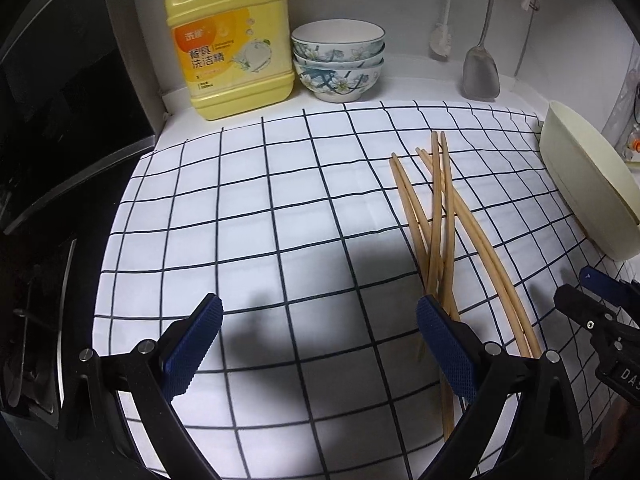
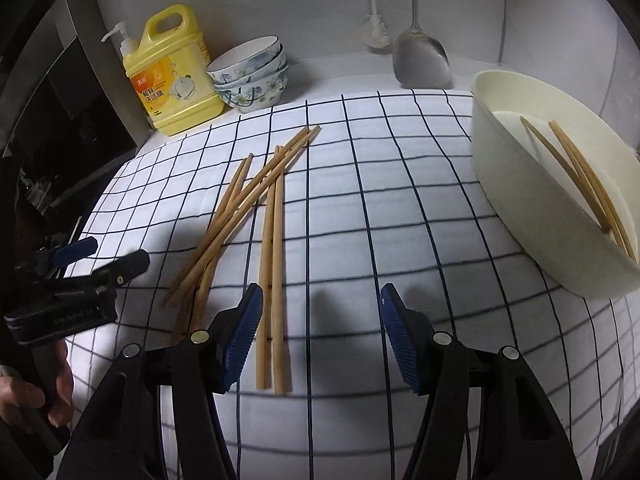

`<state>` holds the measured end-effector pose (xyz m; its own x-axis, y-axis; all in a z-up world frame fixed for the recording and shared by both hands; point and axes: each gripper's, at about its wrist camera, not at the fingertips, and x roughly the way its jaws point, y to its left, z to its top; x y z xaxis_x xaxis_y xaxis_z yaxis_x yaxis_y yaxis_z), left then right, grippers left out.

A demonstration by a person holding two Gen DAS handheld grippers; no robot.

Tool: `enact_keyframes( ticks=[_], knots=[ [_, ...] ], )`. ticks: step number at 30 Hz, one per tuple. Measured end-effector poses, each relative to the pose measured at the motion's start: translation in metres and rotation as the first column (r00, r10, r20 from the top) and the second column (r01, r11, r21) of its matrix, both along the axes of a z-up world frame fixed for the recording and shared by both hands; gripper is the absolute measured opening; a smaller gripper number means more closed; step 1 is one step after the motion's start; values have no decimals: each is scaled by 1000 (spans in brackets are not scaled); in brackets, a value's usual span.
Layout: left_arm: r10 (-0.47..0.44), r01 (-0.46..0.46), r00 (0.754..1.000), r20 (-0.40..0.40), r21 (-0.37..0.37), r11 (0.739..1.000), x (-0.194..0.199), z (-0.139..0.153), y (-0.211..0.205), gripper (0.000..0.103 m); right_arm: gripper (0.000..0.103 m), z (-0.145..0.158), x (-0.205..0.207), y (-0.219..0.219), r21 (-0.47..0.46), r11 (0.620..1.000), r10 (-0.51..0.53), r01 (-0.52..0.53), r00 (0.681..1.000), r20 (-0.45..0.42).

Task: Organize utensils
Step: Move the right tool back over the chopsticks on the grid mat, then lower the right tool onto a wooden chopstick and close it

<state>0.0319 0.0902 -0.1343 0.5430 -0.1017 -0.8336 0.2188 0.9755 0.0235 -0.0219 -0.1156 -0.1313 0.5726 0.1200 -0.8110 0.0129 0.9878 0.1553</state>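
Note:
Several wooden chopsticks lie in a loose crossed pile on the checked cloth; they also show in the left wrist view. A cream tub at the right holds two or three chopsticks; its outer wall shows in the left wrist view. My right gripper is open and empty, with one pair of chopsticks just inside its left finger. My left gripper is open and empty, left of the pile; it also shows in the right wrist view.
A yellow detergent jug and stacked floral bowls stand at the back. A metal spatula and a white brush hang on the back wall. A dark stove lies left of the cloth.

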Motion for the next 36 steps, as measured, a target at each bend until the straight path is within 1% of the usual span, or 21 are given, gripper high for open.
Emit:
enact_keyframes(
  ticks=[7, 10, 12, 18, 22, 29, 32, 36],
  knots=[
    [-37, 37, 999, 24, 11, 999, 4, -7, -12, 96, 58, -12, 18, 7, -18, 999, 31, -31, 1000, -2],
    [-46, 46, 999, 22, 4, 999, 6, -9, -14, 96, 58, -19, 24, 11, -42, 998, 40, -41, 999, -26],
    [-47, 47, 999, 19, 2, 999, 6, -9, -14, 96, 58, -22, 25, 11, -34, 999, 41, -42, 999, -36],
    [-70, 69, 997, 29, 18, 997, 4, -12, -17, 96, 58, -24, 27, 15, -71, 996, 43, -45, 998, -35],
    [-72, 72, 997, 22, 7, 997, 5, -14, -16, 96, 58, -26, 27, 15, -75, 996, 41, -43, 998, -37],
    [-75, 75, 997, 24, 11, 997, 6, -16, -15, 96, 58, -28, 26, 21, -138, 988, 69, -73, 997, -32],
    [-76, 76, 997, 20, 4, 997, 7, -16, -13, 96, 58, -29, 27, 21, -146, 987, 70, -73, 997, -26],
    [-81, 81, 996, 27, 16, 997, 5, -15, -15, 96, 58, -29, 28, 17, -149, 987, 61, -64, 998, -26]
  ],
)
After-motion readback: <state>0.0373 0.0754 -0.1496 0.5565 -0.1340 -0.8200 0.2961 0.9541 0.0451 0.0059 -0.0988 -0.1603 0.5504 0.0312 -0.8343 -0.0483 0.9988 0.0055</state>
